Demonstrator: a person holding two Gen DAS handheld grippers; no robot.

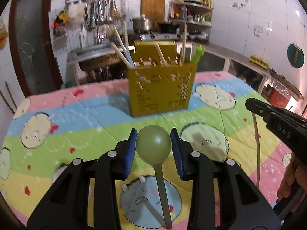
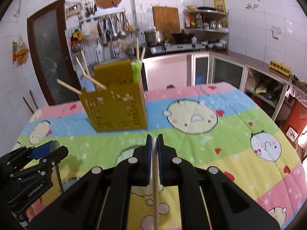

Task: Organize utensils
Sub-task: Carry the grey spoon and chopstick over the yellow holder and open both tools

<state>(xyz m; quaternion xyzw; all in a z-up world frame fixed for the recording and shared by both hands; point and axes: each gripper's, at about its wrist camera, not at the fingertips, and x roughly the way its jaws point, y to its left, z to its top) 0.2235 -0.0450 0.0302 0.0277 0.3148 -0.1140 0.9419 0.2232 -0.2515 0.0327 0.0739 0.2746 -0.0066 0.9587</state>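
My left gripper (image 1: 153, 134) is shut on the bowl of a green spoon (image 1: 153, 147), blue pads on both sides. The handle hangs down toward the camera, above the table. My right gripper (image 2: 154, 137) is shut on a wooden chopstick (image 2: 156, 191) that hangs down between its fingers. A yellow perforated utensil holder (image 1: 163, 88) stands on the table ahead of both grippers, with several chopsticks, a green utensil (image 1: 197, 54) and a blue one in it. In the right wrist view the holder (image 2: 115, 105) is ahead to the left and the left gripper (image 2: 51, 149) is at lower left.
The table wears a pastel striped cartoon cloth (image 1: 57, 118). The right gripper (image 1: 251, 105) and a hand (image 1: 291, 180) enter the left wrist view from the right, chopstick (image 1: 257, 147) hanging below. Behind stand a kitchen counter with a pot (image 2: 154, 35), a stove and a door (image 2: 49, 57).
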